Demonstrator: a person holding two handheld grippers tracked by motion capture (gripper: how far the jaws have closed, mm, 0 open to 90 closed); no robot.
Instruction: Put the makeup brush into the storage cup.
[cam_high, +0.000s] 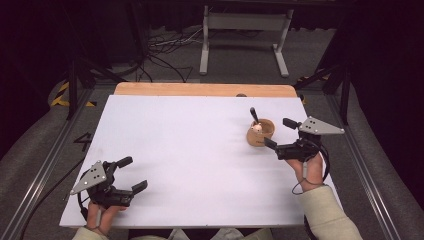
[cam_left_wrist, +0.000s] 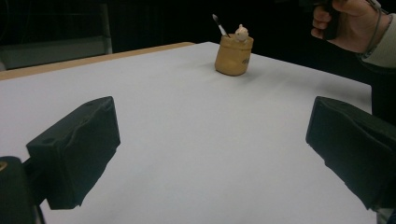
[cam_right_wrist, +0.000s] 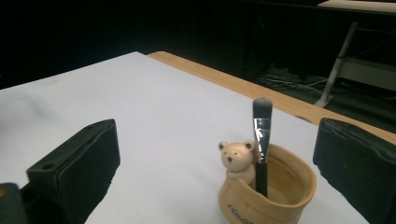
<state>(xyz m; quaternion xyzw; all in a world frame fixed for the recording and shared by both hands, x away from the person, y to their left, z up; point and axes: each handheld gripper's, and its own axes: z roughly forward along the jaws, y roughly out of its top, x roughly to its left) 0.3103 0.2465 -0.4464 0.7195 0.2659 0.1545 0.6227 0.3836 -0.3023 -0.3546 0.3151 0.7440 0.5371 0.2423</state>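
A small wooden cup (cam_high: 260, 132) is standing upright on the white table (cam_high: 190, 160), sitting out toward two o'clock from the table's middle in the high view, well short of the far wooden edge strip (cam_high: 205, 89). A black-handled brush (cam_right_wrist: 261, 140) is standing in the cup, bristle end up, leaning against the inner wall at the side where a little bear figure (cam_right_wrist: 237, 160) is perching on the rim; brush and bear are just beside each other, and in the right gripper view the brush is rising straight toward twelve o'clock above the cup. The right gripper (cam_high: 280, 134) is hovering just beside the cup at about four o'clock of it, its jaws standing wide apart and released, with nothing pressed between them; in its own view the two black jaws are flanking the cup at nine and three o'clock without touching it. The person's right hand (cam_high: 309, 167) is holding that tool from behind, a pale sleeve (cam_high: 325, 212) trailing off toward five o'clock. The left gripper (cam_high: 132, 175) is resting far away at the table's seven o'clock corner, well apart from the cup, its jaws likewise spread and holding nothing, pointing across bare tabletop. In the left gripper view the cup is showing in the distance at about one o'clock. Beyond the table a white metal stand (cam_high: 245, 35) is standing on the dark floor among loose cables (cam_high: 165, 50).
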